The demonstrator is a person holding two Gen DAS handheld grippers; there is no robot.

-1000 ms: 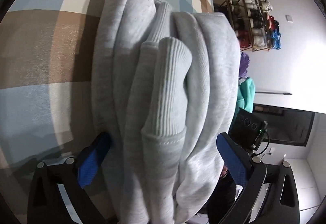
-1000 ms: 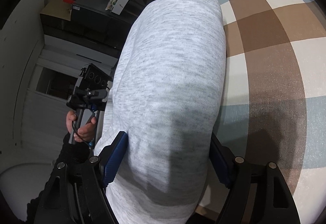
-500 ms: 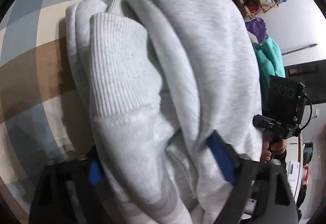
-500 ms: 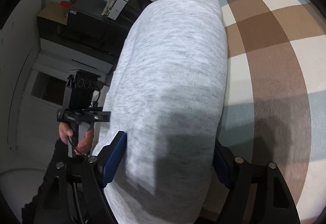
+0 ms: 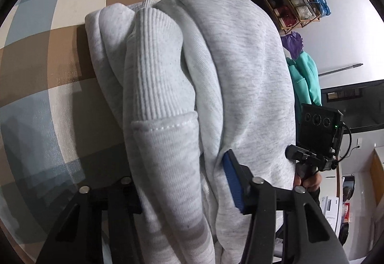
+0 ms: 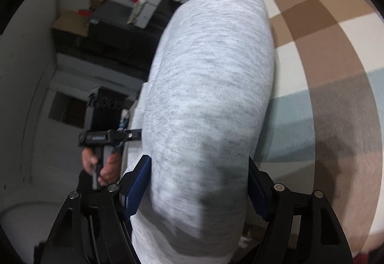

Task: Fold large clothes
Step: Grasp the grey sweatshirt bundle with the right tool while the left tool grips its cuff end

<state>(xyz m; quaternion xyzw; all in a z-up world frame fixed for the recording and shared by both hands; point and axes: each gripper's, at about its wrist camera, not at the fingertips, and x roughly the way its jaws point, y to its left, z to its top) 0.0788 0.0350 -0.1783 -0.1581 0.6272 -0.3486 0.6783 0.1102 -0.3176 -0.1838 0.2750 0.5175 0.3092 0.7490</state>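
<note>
From the left wrist view, the left gripper [image 5: 184, 182] has its jaws clamped on a thick bundle of light grey fleece sweatshirt [image 5: 192, 76], its ribbed cuff [image 5: 153, 67] facing up. The garment lies over the brown, blue and cream checked desk [image 5: 48, 52], its long axis running away from the jaws. It looks soft, bulky and light; gripping through all layers at the edge seems wise.

From the right wrist view, the right gripper [image 6: 199, 189] likewise pinches the sweatshirt's smooth folded edge, pointing outward.
</note>
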